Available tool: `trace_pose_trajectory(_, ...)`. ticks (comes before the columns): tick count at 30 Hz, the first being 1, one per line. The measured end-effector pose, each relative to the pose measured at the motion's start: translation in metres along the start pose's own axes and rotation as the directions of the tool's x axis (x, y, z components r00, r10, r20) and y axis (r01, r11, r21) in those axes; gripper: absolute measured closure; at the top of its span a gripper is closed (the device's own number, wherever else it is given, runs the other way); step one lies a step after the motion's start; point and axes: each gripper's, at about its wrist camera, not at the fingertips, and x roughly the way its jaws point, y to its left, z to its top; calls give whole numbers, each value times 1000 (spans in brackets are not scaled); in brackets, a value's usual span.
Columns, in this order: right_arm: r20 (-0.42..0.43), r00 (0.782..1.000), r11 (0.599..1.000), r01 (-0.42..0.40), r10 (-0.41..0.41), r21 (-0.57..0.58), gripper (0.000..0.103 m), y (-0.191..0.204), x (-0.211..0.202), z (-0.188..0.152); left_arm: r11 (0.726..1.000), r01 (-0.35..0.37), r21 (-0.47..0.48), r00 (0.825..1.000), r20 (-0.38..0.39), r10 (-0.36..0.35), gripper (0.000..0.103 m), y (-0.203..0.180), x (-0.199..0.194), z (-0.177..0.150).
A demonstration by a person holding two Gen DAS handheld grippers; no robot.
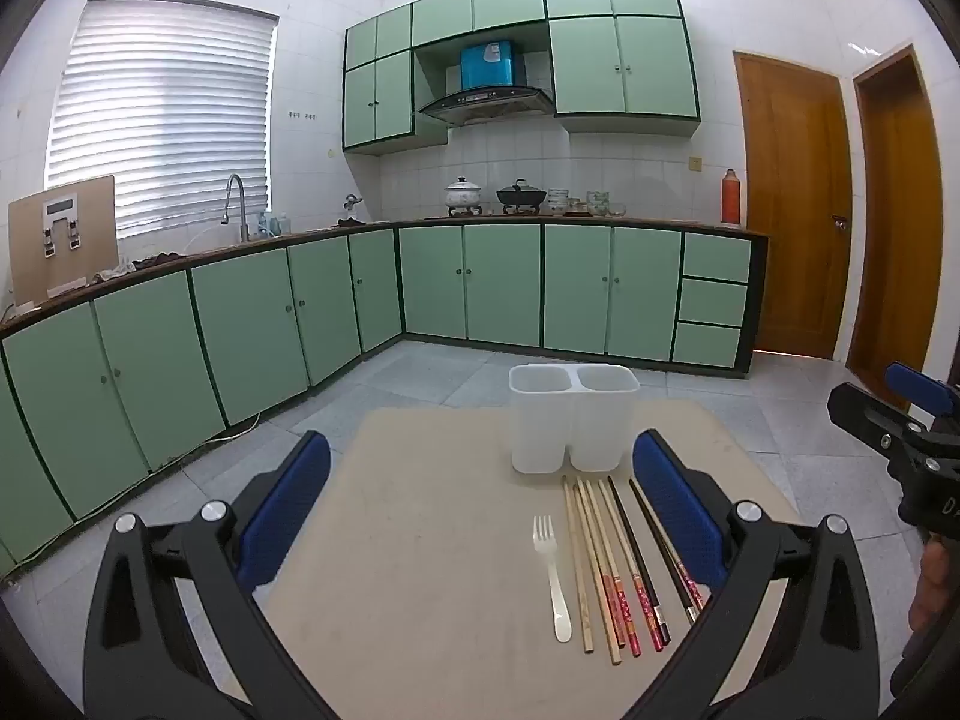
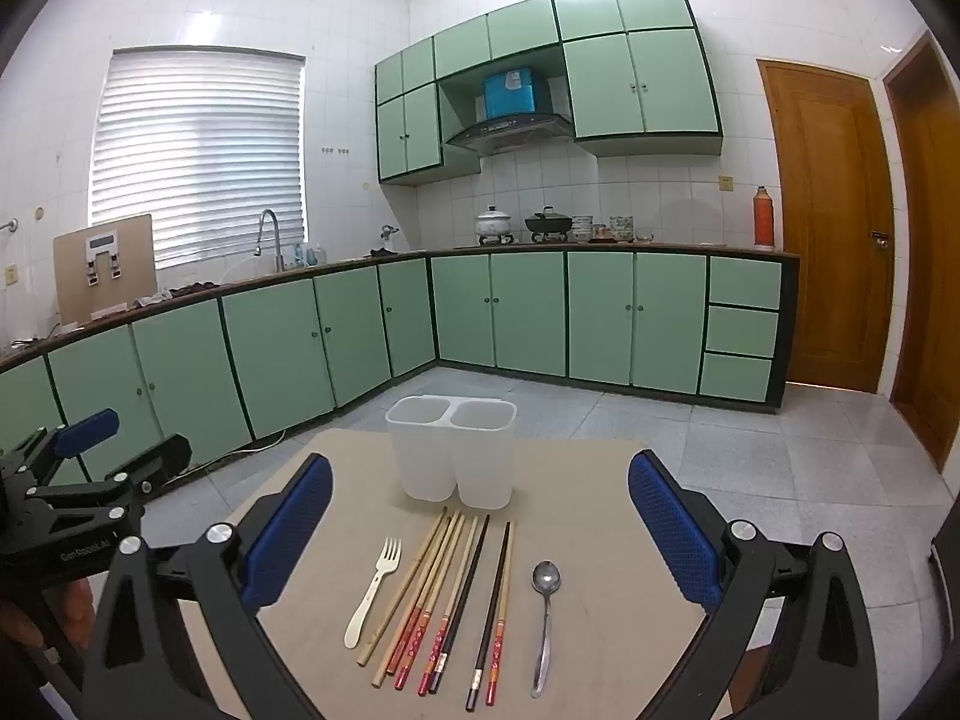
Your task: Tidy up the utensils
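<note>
my grippers: left gripper (image 1: 480, 507) and right gripper (image 2: 480, 525) both spread wide, empty
utensils: fork (image 2: 372, 591), chopsticks (image 2: 447, 594), spoon (image 2: 545, 618) lie in the lower centre, handles toward me, long axes running to the holder (image 2: 451, 450) above
nearer: spoon sits toward my right gripper, fork toward my left

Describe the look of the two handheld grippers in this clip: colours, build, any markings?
Both the left gripper and the right gripper are matte black plastic linkages with silver round pivot bolts and blue textured finger pads. White lettering marks the left gripper's body in the right wrist view. No cables or sleeves show.
</note>
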Motion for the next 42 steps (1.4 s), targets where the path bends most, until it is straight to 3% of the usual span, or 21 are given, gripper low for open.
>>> trace_pose_trajectory(42,-13,1000,1000,2,-2,7,6,1,3,-2,1000,-12,-3,1000,-8,12,5,3,8,0)
